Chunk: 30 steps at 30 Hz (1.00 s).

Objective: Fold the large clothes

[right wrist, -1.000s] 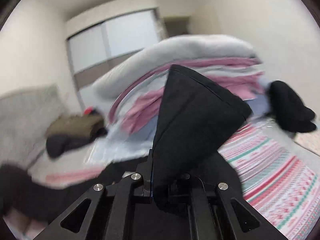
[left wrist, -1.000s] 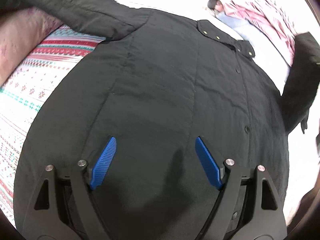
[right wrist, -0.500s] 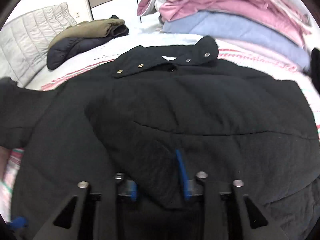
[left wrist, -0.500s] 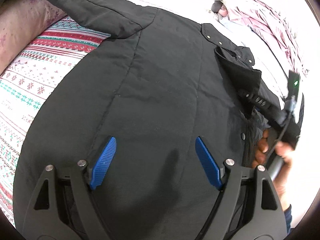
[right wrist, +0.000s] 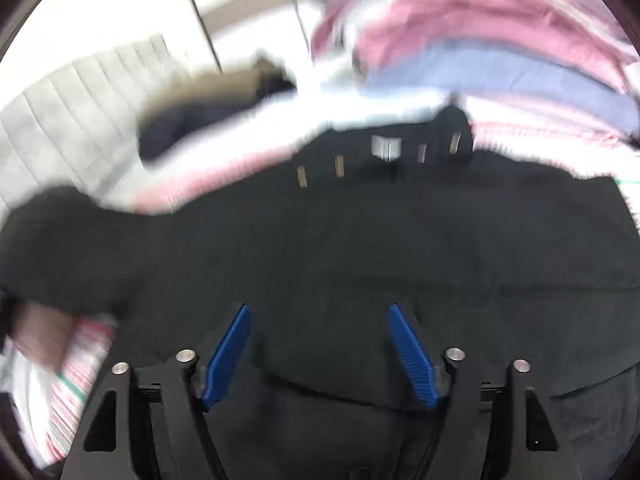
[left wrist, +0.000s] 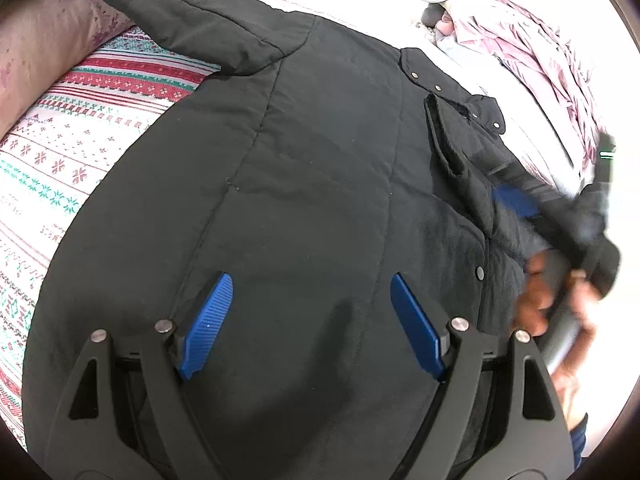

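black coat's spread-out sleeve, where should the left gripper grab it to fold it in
Probably at the far cuff end of the sleeve, which lies flat and angled out from the black coat over the striped blanket. Come in from the outer edge with the open left gripper, one finger under the hem, then carry it across the body.

A bed under a red-and-green patterned blanket [left wrist: 80, 128]; pink and blue bedding [right wrist: 480, 48] piled upper right; quilted grey headboard [right wrist: 72, 112] upper left.

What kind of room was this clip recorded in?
Probably a bedroom: the black coat lies spread on a patterned bedspread, with a heap of pink bedding and a quilted headboard beyond.
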Each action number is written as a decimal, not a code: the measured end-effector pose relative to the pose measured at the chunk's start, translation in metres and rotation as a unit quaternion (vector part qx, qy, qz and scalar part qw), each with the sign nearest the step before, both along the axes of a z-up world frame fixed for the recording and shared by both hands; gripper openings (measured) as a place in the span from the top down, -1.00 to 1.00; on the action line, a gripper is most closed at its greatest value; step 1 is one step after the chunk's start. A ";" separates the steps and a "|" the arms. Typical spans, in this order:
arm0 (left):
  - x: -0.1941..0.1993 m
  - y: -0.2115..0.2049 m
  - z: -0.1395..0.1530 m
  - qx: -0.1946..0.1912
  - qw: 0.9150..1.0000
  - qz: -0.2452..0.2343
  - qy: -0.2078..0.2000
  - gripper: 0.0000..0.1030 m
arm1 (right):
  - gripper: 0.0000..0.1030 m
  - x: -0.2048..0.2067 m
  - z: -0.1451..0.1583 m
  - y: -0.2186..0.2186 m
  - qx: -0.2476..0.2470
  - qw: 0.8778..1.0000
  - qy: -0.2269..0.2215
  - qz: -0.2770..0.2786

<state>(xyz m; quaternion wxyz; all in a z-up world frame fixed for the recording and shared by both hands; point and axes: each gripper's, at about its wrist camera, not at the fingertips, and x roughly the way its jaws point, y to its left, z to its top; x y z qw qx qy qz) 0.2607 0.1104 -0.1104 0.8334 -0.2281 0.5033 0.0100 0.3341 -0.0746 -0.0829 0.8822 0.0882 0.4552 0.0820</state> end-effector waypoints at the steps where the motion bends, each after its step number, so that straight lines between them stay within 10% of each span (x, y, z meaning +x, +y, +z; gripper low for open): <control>1: 0.000 0.000 0.000 0.000 1.000 0.000 0.000 -0.58 | -0.31 0.008 -0.022 0.008 -0.018 0.999 0.042 0.009; 5: 0.000 -0.001 0.000 0.005 1.000 0.001 -0.001 -0.58 | -0.35 0.004 -0.035 0.039 -0.107 0.994 -0.001 -0.004; 18: -0.004 0.015 0.012 0.012 0.999 0.031 -0.019 -0.58 | -0.41 -0.121 0.041 -0.006 0.087 0.991 0.084 -0.057; 30: -0.041 0.088 0.076 0.063 0.979 0.139 -0.134 -0.58 | -0.58 -0.151 -0.023 -0.023 0.126 0.987 0.087 -0.041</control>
